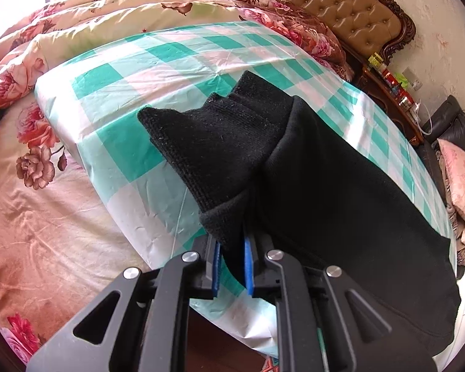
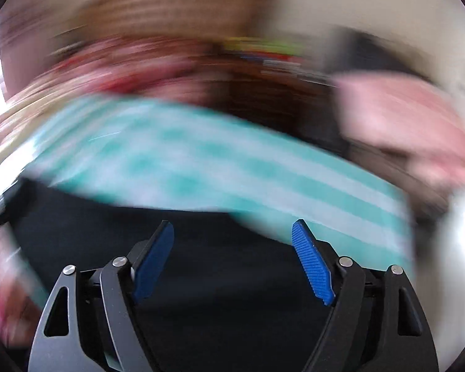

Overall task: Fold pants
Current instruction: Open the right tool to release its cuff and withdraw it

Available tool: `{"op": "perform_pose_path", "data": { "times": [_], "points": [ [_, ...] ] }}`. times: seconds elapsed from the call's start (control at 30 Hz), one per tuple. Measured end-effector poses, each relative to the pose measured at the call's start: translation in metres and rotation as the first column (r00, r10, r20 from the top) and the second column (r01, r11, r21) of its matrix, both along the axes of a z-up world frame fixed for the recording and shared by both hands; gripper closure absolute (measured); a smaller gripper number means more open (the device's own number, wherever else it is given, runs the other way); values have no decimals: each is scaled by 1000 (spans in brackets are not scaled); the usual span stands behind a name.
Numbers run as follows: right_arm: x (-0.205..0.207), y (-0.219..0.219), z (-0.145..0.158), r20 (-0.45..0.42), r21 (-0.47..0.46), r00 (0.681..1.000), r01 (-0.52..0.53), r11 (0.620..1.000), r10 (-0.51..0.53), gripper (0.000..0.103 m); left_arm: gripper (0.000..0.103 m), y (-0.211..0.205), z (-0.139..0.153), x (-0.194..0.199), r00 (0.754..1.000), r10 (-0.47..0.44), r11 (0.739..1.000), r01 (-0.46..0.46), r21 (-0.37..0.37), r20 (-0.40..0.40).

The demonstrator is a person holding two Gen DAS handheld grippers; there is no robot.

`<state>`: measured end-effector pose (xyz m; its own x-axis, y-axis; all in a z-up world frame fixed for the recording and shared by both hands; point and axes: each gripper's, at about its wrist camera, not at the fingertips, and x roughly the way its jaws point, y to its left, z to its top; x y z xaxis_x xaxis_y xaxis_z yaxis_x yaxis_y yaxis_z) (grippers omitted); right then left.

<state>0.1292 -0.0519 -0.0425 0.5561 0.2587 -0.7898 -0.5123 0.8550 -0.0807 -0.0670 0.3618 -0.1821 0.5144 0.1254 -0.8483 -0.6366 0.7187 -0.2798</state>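
Your left gripper (image 1: 232, 266) clamps the black pants (image 1: 341, 192) at lower centre, anchoring the cuffs for folding. Your right gripper (image 2: 232, 260) gapes wide, gripping nothing

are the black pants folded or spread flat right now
Folded: the black pants lie doubled, two ribbed cuffs stacked on the checked cloth. The left tool is shut on a fabric edge.

Floral bed (image 1: 31, 241), green-checked sheet (image 1: 170, 62) spread on it, black pants (image 1: 325, 186) on the sheet
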Motion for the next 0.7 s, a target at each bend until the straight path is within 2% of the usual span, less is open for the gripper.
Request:
{"op": "perform_pose_path", "data": {
  "times": [0.07,0.13,0.17,0.2,0.23,0.27,0.3,0.33,0.4,0.47,0.57,0.63,0.7],
  "points": [
    [-5,89,-38,-89,-8,974,-209,978,208,28,89,-1,0,1,1000,-13,1000,13,20,-7],
    [-13,151,-68,-114,-26,936,-337,941,332,36,87,-4,1,3,999,-30,998,31,48,-28],
    [-15,181,-85,-118,-48,921,-378,925,370,39,82,-4,4,3,998,-32,997,35,66,-46],
    [-15,197,-95,-115,-63,918,-388,920,379,41,47,-3,7,0,996,6,993,4,117,-85],
    [-13,213,-106,-111,-80,922,-381,921,371,43,26,1,13,-7,992,69,981,-48,186,-107],
    [-13,222,-111,-107,-88,928,-366,926,357,45,24,6,20,-14,991,92,976,-71,207,-92],
    [-8,228,-118,-104,-94,940,-335,938,325,45,25,10,24,-17,992,92,978,-74,197,-84],
    [-4,230,-123,-106,-98,950,-304,948,294,45,30,14,29,-19,992,98,976,-81,201,-77],
    [6,224,-133,-118,-106,959,-272,956,259,45,34,14,45,-15,993,108,952,-89,293,-49],
    [8,224,-141,-91,-93,963,-261,961,253,40,35,11,56,-1,997,71,943,-63,327,-11],
    [9,224,-147,-68,-98,971,-234,967,228,32,54,6,61,40,998,-58,959,46,279,35],
    [13,225,-148,-68,-100,978,-204,974,198,24,81,2,54,66,994,-107,954,99,283,12],
    [18,224,-149,-78,-95,981,-183,979,176,18,84,3,36,93,990,-134,958,138,251,-29]
  ]
}}
